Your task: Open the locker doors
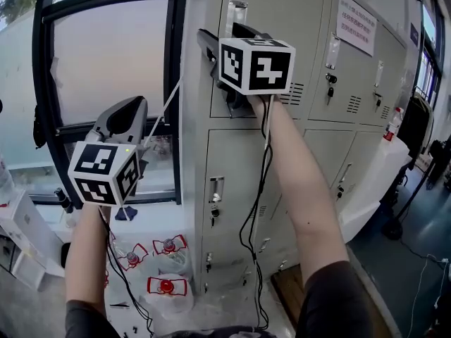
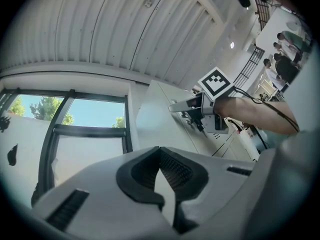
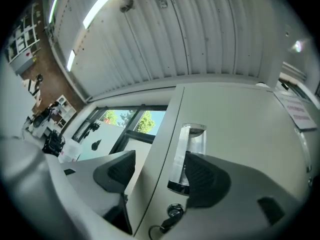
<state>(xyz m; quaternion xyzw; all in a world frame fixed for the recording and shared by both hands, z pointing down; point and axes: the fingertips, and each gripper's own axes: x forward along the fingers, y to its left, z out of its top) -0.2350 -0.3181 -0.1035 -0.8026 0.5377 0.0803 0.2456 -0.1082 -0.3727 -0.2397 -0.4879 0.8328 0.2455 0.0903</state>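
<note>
The bank of grey lockers (image 1: 310, 139) fills the centre and right of the head view, and every door in sight lies flush with its frame. The right gripper (image 1: 225, 39) is raised to the upper-left locker door (image 1: 289, 13), its marker cube below the chrome handle (image 1: 238, 11) near the top centre of the frame.

In the right gripper view its jaws stand spread. The left pad (image 3: 117, 171) hangs off the cabinet's side, in front of the window, while the right pad (image 3: 205, 176) sits just beside the handle (image 3: 186, 154). The door's edge and the handle lie between the two pads, but neither visibly pinches anything. A keyed lock (image 3: 175, 211) shows below the handle, at the bottom centre.

The left gripper (image 1: 130, 111) is held at the lower left of the head view, in front of the dark-framed window (image 1: 106, 55) and well apart from the lockers. In its own view the pads meet at their tips with nothing between them — pressed together and empty. A white notice (image 1: 356, 23) is stuck to a door at the upper right
</note>
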